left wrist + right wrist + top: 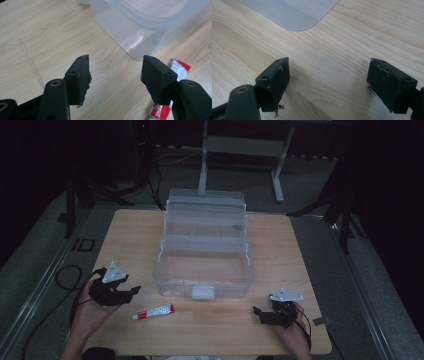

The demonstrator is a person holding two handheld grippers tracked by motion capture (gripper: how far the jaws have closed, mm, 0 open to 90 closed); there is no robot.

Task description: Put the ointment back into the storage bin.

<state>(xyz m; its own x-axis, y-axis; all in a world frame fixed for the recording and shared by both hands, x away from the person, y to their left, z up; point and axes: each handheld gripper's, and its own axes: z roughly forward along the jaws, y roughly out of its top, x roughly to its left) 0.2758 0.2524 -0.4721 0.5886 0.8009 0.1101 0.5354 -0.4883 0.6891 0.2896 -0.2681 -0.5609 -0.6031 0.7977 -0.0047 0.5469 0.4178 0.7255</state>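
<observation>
A clear plastic toolbox (202, 252) stands open in the middle of the wooden table (135, 232), its tiered trays folded back. A small red and white tube (153, 312) lies flat in front of its left corner. My left gripper (131, 291) is held open just left of the tube, nothing between its jaws. In the left gripper view the tube (175, 75) lies partly behind the right jaw, with the toolbox corner (135, 37) ahead. My right gripper (258, 313) hovers open near the front right of the table, empty. The toolbox's base corner (294, 12) is ahead in the right gripper view.
A small grey metal piece (321, 321) lies at the table's right edge. A cable (67, 277) loops off the left side. Dark stands and a grey frame (240, 150) are behind the table.
</observation>
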